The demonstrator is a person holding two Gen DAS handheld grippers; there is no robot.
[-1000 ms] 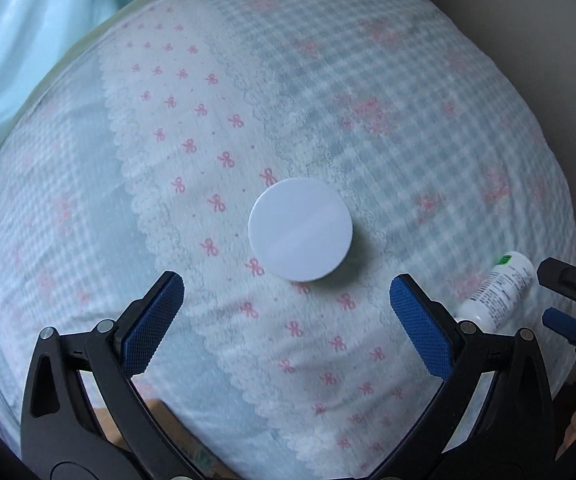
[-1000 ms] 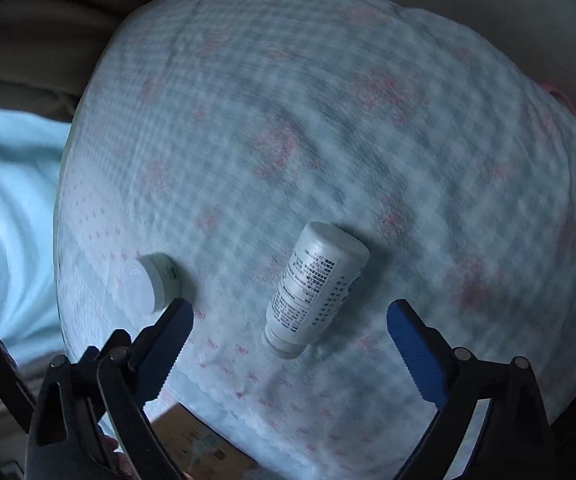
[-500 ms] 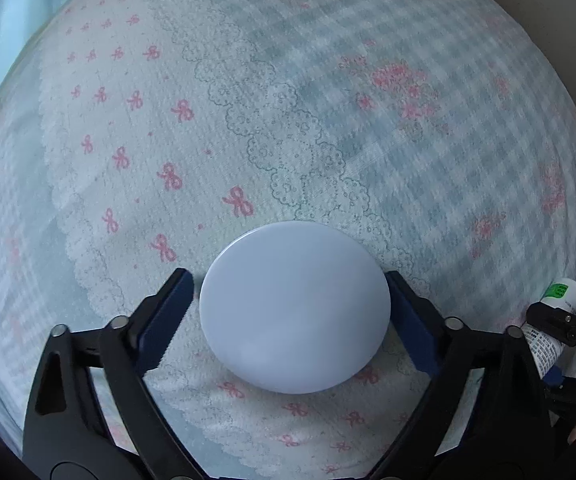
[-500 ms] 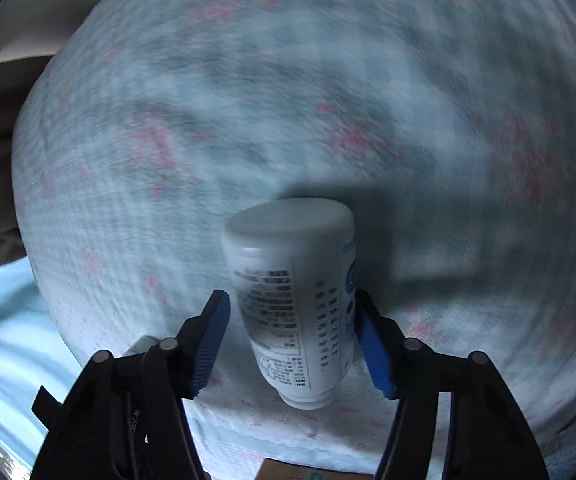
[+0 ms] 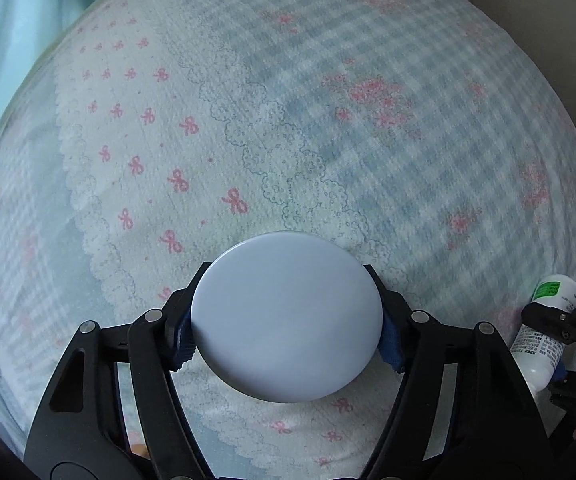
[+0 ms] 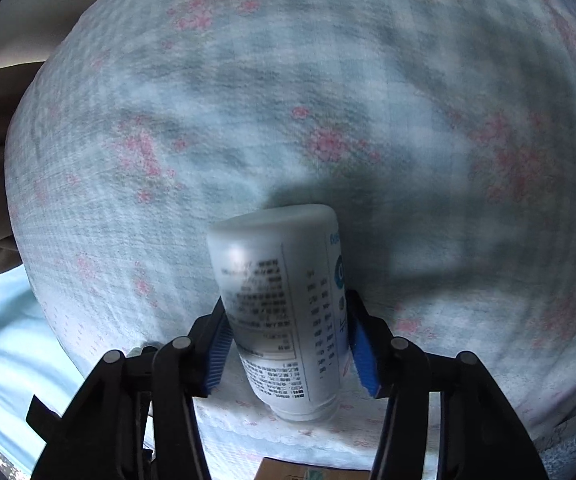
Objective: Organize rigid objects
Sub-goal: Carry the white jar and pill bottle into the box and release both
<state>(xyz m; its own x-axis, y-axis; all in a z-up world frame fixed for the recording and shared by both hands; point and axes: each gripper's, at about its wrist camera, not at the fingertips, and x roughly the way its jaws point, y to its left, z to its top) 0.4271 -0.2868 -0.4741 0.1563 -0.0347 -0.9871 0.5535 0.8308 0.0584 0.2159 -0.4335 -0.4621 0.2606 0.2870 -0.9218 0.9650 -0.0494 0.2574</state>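
Both grasps made over the gingham bow-print cushion (image 5: 327, 100): left gripper (image 5: 286, 330) fingers clamped on pale-blue round plastic lid (image 5: 286, 316), right gripper (image 6: 288, 350) fingers clamped on white labelled plastic bottle (image 6: 284, 304); next likely lift, carry to tidy spot.

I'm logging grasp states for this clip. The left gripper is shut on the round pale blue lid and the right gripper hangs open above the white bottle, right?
Not quite. The left gripper is indeed shut on the round pale blue lid, but the right gripper is not open: the right wrist view shows its blue pads pressed against both sides of the white bottle, gripping it.
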